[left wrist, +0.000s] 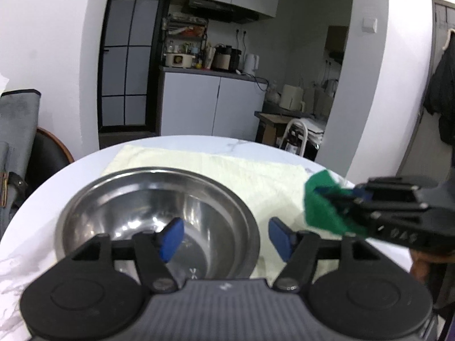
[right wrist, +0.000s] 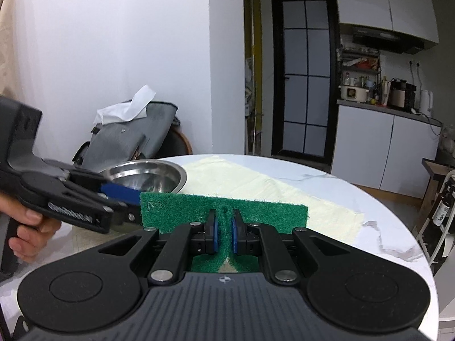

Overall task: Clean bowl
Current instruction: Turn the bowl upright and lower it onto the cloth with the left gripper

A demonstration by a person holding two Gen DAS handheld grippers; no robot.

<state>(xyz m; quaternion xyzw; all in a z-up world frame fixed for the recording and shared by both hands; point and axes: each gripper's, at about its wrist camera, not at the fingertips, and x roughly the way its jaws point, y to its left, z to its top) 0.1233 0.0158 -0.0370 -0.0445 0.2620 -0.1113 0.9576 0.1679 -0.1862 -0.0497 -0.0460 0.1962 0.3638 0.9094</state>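
A steel bowl [left wrist: 159, 213] sits on a pale yellow cloth [left wrist: 227, 167] on the white marble table. My left gripper [left wrist: 224, 237] is open, its blue pads on either side of the bowl's near right rim, one pad inside and one outside. My right gripper [right wrist: 224, 231] is shut on a green scouring pad [right wrist: 224, 207], held upright above the cloth to the right of the bowl [right wrist: 148, 174]. The pad also shows in the left wrist view [left wrist: 324, 204], with the right gripper [left wrist: 335, 199] behind it. The left gripper [right wrist: 125, 199] shows in the right wrist view.
A grey bag [right wrist: 133, 139] with white paper rests on a chair beyond the table's left edge. The round table's edge [right wrist: 384, 199] curves close on the right. A kitchen counter [left wrist: 210, 71] with appliances stands far behind.
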